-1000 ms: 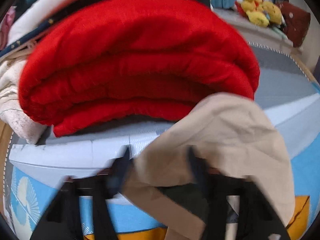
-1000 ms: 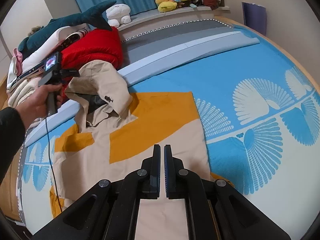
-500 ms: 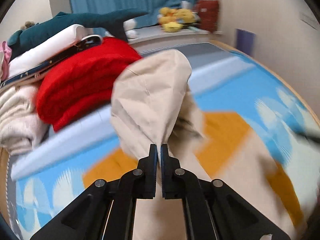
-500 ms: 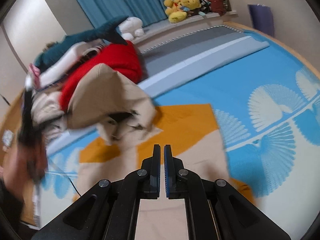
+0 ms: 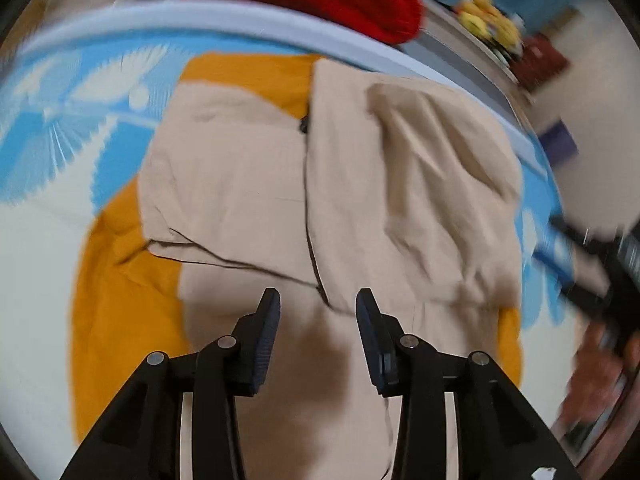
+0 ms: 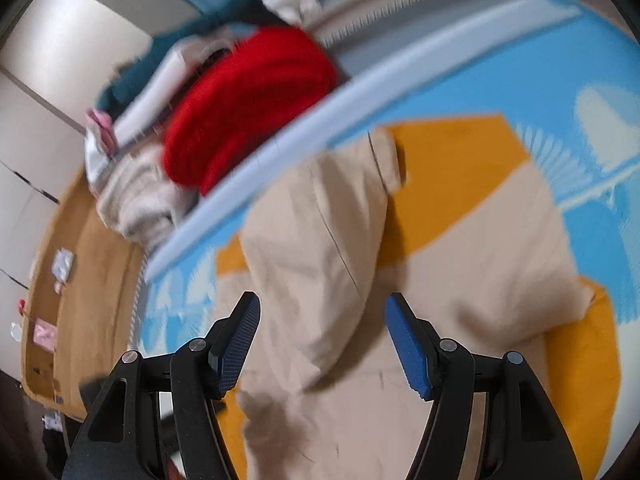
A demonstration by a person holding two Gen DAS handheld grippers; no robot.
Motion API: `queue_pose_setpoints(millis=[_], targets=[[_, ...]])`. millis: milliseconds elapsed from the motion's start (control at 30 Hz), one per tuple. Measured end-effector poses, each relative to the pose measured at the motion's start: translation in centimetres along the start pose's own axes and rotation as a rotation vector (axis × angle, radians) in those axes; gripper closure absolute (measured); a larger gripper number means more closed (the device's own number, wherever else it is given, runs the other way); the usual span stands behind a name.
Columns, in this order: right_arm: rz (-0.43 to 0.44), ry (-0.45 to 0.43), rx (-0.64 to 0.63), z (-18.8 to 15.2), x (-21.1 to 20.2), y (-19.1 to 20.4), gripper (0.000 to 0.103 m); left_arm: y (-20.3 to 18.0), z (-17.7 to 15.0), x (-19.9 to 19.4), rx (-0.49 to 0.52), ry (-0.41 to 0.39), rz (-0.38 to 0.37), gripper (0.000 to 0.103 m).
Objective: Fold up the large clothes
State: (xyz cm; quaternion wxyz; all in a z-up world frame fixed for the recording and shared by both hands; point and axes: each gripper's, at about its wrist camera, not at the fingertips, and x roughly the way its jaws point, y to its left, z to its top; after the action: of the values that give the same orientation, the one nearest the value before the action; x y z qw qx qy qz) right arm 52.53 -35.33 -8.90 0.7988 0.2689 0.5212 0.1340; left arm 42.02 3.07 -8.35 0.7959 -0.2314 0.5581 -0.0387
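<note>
A large beige and mustard-orange hooded garment (image 5: 248,192) lies spread on the blue patterned bedcover (image 5: 44,128). Its beige hood (image 5: 440,184) is folded down flat onto the body. My left gripper (image 5: 318,312) is open and empty, just above the beige cloth. The right wrist view shows the same garment (image 6: 472,248) with the hood (image 6: 316,248) lying over it. My right gripper (image 6: 320,316) is open and empty above the hood's lower end; it also shows blurred at the right edge of the left wrist view (image 5: 592,264).
A pile of folded clothes with a red knit (image 6: 248,112) on top lies at the head of the bed, behind a pale blue band (image 6: 360,108). Yellow plush toys (image 5: 488,24) sit on a ledge. A wooden floor (image 6: 80,280) lies left of the bed.
The left gripper carried the hood down onto the garment and let it go; its jaws went from shut to open. The right gripper also opened, and both cameras swung low over the cloth.
</note>
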Motion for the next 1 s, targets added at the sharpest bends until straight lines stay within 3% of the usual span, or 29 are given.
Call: queue_pose_setpoints(millis=[200,233,267,300,333,367,433,500,600,633,700,767,833,900,933,1000], targets=[[-0.02,0.023,0.025,0.2,4.1,-0.7,0.04,1.2,1.4,5.1,-0.173,0.058,-0.127,0.061],[-0.009,0.01,0.015,0.3,4.3,-0.7,0.058,1.2,1.3,5.9,-0.191,0.07,-0.137,0.061],[0.006,0.002,0.012,0.4,4.5,-0.7,0.094,1.3,1.2,6.4,-0.204,0.078,-0.146,0.063],[0.032,-0.014,0.021,0.4,4.5,-0.8,0.102,1.2,1.1,7.1,-0.214,0.095,-0.156,0.065],[0.061,-0.057,0.06,0.4,3.9,-1.4,0.101,1.1,1.1,7.4,-0.215,0.114,-0.164,0.072],[0.087,-0.093,0.108,0.3,3.4,-2.1,0.101,0.9,1.2,7.6,-0.215,0.143,-0.19,0.103],[0.059,-0.099,0.162,-0.1,3.8,-3.3,0.102,0.3,1.6,6.6,-0.214,0.147,-0.159,0.102],[-0.125,0.012,0.23,-1.1,6.3,-5.9,0.102,-0.9,1.7,5.5,-0.126,0.115,-0.015,0.101],[-0.17,0.144,0.366,-2.8,9.2,-9.2,0.101,-2.1,1.0,6.4,-0.02,0.146,0.181,0.096],[-0.185,0.149,0.353,-2.9,9.3,-8.9,0.101,-2.8,0.9,6.1,0.021,0.124,0.271,0.097],[-0.234,0.113,0.287,-2.2,8.2,-7.2,0.095,-4.9,1.4,3.9,0.098,0.007,0.333,0.098],[-0.257,0.038,0.245,-1.5,6.5,-5.9,0.091,-6.7,1.8,1.6,0.135,-0.106,0.26,0.095],[-0.287,-0.086,0.181,-0.9,4.2,-4.1,0.081,-8.0,1.7,1.6,0.184,-0.121,0.17,0.091],[-0.246,-0.182,0.118,-0.5,3.2,-2.8,0.061,-7.8,1.5,4.6,0.187,-0.008,0.125,0.09],[-0.214,-0.191,0.104,-0.5,3.2,-2.7,0.05,-7.0,1.2,5.8,0.161,0.046,0.125,0.09],[-0.139,-0.093,0.076,-0.5,5.9,-3.0,0.048,-4.9,0.2,7.9,0.077,0.151,0.174,0.089]])
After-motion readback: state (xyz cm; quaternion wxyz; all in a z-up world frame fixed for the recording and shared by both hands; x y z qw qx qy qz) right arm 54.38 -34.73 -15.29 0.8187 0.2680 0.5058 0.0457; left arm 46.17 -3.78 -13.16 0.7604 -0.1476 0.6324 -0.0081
